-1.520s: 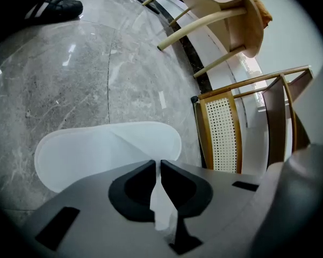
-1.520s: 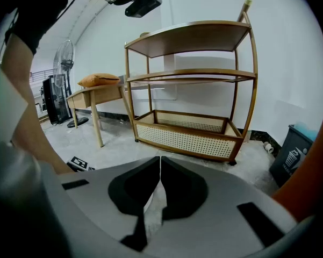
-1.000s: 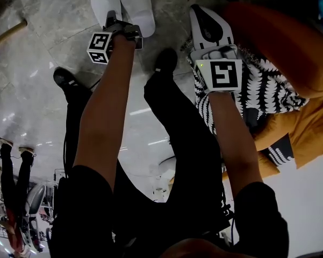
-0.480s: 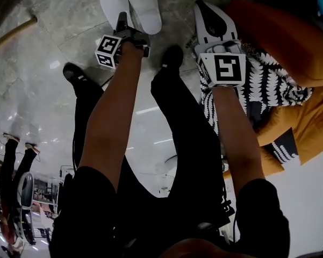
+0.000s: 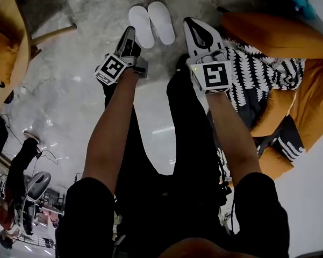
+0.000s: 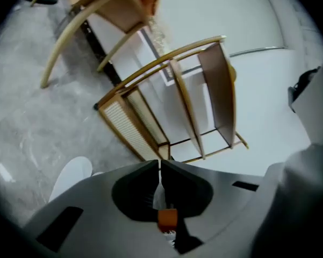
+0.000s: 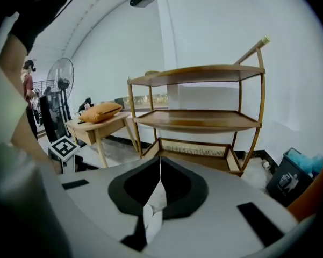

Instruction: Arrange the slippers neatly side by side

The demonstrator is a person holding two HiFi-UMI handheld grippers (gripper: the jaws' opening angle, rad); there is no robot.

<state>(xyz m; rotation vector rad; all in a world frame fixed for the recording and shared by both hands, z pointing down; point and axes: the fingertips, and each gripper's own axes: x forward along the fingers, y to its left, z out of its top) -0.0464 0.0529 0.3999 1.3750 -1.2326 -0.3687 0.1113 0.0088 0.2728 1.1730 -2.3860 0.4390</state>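
Two slippers (image 5: 142,27) lie paired on the floor (image 5: 86,47). Left tool (image 6: 159,164) just closed empty, right tool (image 7: 160,161) is closed empty. A careless swing may part them.

A pair of plain white closed-toe slippers (image 5: 141,27) shows pale against a mottled grey stone floor (image 5: 80,31). Bright orange cushions (image 5: 274,34) border a black-and-white cloth in a leaf-like print (image 5: 260,71). The person's trousers (image 5: 188,144) are solid black, and the open shelf unit (image 7: 196,120) is honey-brown wood.
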